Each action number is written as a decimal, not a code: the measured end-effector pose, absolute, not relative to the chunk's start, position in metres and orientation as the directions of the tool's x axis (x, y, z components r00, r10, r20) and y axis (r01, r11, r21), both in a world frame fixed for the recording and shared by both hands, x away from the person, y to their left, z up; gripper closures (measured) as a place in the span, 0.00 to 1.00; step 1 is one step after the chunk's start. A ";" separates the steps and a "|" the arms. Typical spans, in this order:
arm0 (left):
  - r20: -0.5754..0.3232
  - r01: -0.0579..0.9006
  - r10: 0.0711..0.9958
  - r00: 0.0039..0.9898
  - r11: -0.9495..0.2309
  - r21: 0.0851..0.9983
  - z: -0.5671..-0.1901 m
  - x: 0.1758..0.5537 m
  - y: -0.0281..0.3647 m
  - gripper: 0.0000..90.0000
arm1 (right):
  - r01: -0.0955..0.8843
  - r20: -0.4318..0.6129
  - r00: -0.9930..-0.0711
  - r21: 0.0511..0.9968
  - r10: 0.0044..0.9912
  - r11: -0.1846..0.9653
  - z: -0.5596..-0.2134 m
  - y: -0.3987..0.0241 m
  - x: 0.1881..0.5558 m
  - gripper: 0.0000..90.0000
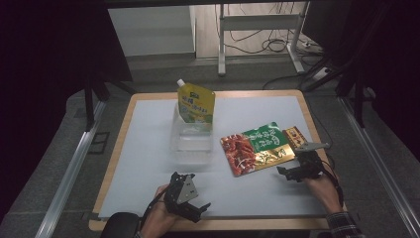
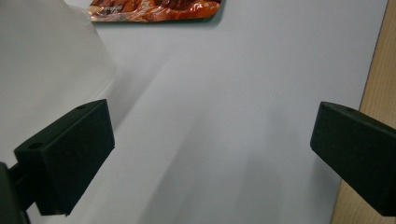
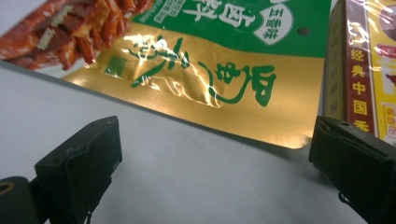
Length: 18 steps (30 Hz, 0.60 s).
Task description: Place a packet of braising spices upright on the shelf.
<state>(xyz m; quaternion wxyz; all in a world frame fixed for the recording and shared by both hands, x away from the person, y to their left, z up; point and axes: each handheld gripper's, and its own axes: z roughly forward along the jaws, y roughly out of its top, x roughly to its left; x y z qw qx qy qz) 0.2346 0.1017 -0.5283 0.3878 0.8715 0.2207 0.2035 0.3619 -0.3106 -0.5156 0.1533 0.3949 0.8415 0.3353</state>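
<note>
A: How are the fingers of the right gripper set?

B: They are spread wide with nothing between them, and bare white surface is seen in the gap. Just beyond the fingertips, the gold lower edge of a flat snack pouch is seen, apart from them. A small red-and-yellow box is seen beside the pouch, close to the far finger.

A: And the left gripper?

B: Its fingers are also held wide and empty, low over the white sheet near the front edge of the desk. A corner of the pouch is glimpsed far ahead of it.

A: What lies further out?

B: In the high view, the pouch is laid flat right of centre, with the box touching or just beside its right edge. A clear plastic tub is placed at the middle, and a yellow spouted pouch is stood up in or just behind it; which cannot be told.

A: How is the step best done?

B: Picking up the snack pouch is judged to be the step. The right gripper should be lowered so one finger is slid under the gold edge, and the box should be kept out of the closing fingers.
</note>
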 end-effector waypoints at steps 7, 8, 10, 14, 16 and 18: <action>0.187 0.222 0.533 0.825 -0.611 0.759 -0.529 0.234 0.101 0.00 | 0.572 0.005 -0.631 0.679 0.776 0.460 -0.518 -0.311 0.363 0.03; 0.187 0.222 0.532 0.826 -0.612 0.759 -0.529 0.235 0.100 0.00 | 0.574 0.005 -0.627 0.679 0.779 0.458 -0.518 -0.312 0.364 0.03; 0.186 0.222 0.531 0.826 -0.611 0.760 -0.529 0.234 0.100 0.00 | 0.575 0.007 -0.624 0.681 0.782 0.453 -0.518 -0.313 0.365 0.03; 0.188 0.220 0.529 0.827 -0.613 0.759 -0.529 0.234 0.100 0.00 | 0.574 0.015 -0.621 0.690 0.784 0.441 -0.518 -0.313 0.366 0.03; 0.188 0.219 0.528 0.828 -0.615 0.758 -0.529 0.234 0.099 0.00 | 0.574 0.019 -0.619 0.694 0.786 0.435 -0.519 -0.313 0.367 0.03; 0.189 0.219 0.527 0.828 -0.616 0.757 -0.530 0.234 0.099 0.00 | 0.575 0.022 -0.616 0.696 0.787 0.431 -0.519 -0.312 0.369 0.03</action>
